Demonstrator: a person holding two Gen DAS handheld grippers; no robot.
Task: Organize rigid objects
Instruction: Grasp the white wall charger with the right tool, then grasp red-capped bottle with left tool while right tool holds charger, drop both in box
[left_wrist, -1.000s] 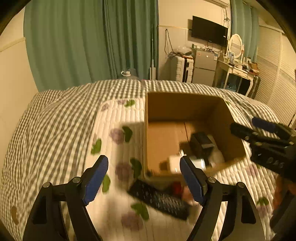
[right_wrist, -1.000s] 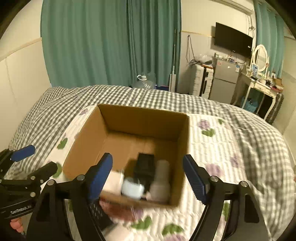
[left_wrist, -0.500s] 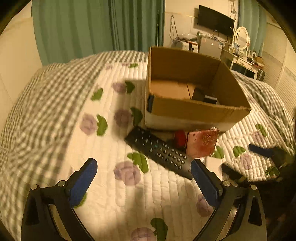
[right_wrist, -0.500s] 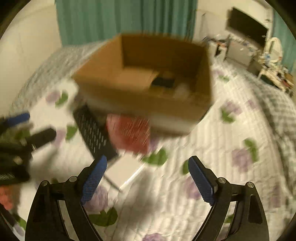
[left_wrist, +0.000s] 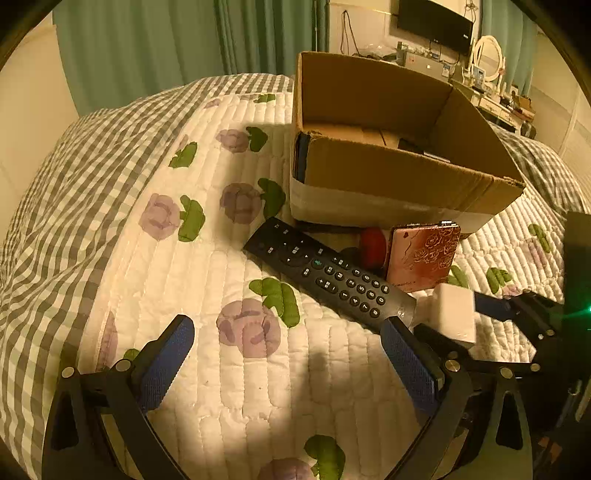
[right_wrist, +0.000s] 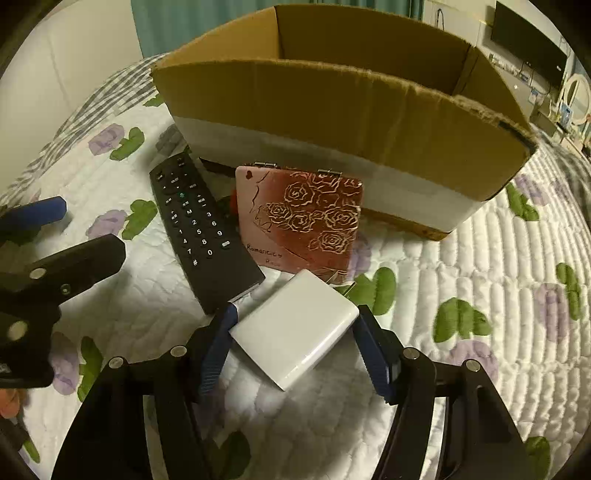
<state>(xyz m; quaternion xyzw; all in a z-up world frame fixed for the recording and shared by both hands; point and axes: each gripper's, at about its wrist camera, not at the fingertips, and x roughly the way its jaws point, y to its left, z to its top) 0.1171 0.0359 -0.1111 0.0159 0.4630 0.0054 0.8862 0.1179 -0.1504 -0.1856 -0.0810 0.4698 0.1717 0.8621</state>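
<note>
Left view only: red object (left_wrist: 373, 242) behind remote (left_wrist: 328, 278).
Right gripper (right_wrist: 295, 345): half open, straddling white box (right_wrist: 295, 332), contact unclear.
Left gripper (left_wrist: 288, 363): wide open, empty.
Remote axis: runs diagonally away toward the carton (right_wrist: 332, 122) ahead.

From my remote station, the cardboard box (left_wrist: 388, 177) near wall hid most of its contents; I could make out only a dark item (left_wrist: 412, 144) whose identity I could not determine. The red object (left_wrist: 373, 245) was partly covered by the rose-patterned case (left_wrist: 423, 258) and the remote control (left_wrist: 328, 277). The left gripper (right_wrist: 33, 258) was cut off by the right wrist view's edge.
</note>
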